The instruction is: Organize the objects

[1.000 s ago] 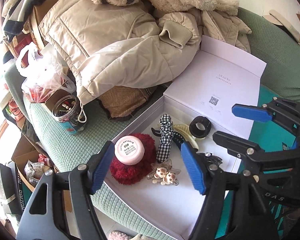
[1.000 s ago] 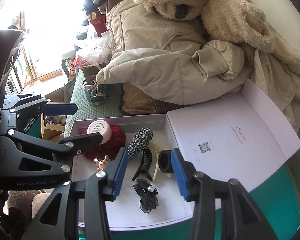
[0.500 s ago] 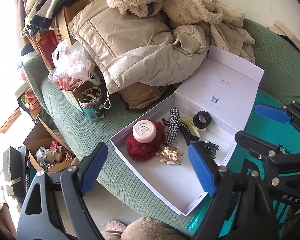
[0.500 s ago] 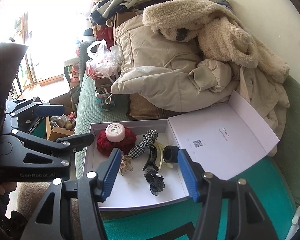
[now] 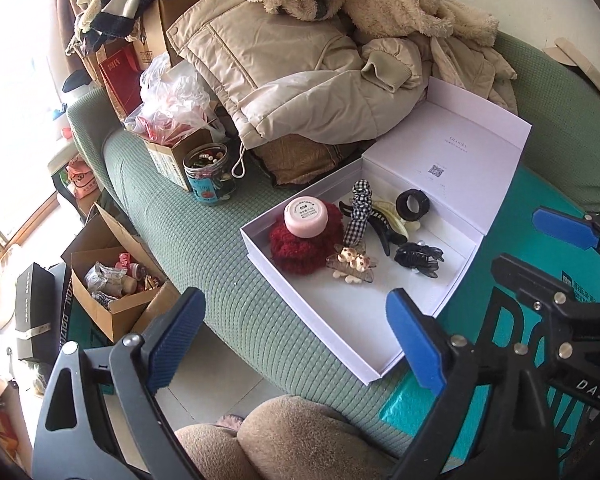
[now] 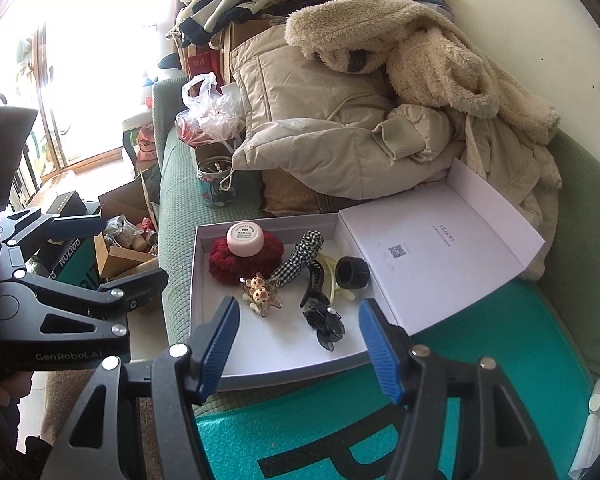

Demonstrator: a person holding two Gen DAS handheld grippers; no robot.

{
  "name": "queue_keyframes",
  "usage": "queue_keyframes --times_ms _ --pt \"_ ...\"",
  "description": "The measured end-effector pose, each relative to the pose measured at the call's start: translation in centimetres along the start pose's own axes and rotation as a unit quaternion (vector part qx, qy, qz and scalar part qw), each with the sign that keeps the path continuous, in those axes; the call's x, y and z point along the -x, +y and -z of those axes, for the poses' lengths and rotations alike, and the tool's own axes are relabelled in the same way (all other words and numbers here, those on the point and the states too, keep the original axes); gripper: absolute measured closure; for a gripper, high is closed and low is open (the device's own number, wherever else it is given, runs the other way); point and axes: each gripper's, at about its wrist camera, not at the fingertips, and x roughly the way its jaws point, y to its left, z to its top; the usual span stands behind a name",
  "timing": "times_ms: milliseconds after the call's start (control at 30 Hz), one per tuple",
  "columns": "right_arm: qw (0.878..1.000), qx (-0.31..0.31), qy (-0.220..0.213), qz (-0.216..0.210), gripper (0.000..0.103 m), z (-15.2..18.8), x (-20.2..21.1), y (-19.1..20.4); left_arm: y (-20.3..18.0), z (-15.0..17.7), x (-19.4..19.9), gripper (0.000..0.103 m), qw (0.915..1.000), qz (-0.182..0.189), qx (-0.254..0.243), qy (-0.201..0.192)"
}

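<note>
Having pulled back from the white box [image 5: 452, 280], both grippers' jaws have just been opening, empty; packing looks finished.

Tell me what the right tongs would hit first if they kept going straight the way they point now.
Most likely the black bow clip lying in the white box; it sits between the open right tongs. Depth is unclear, so the box's near wall could come first.

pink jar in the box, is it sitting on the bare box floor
No, the pink jar rests on top of the red fuzzy scrunchie inside the white box, not on the box floor.
</note>
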Motion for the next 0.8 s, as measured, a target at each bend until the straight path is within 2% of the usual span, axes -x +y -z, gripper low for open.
queue_keyframes --times_ms 333,800 --pt "1.000 -0.020 0.021 0.011 0.040 2.4 0.3 0.3 0.2 2.4 0.4 0.012 0.9998 0.003 0.008 0.016" --pt "0.999 -0.021 0.029 0.004 0.040 3.4 1.0 1.3 1.0 3.4 1.3 0.012 0.9997 -0.002 0.014 0.021"
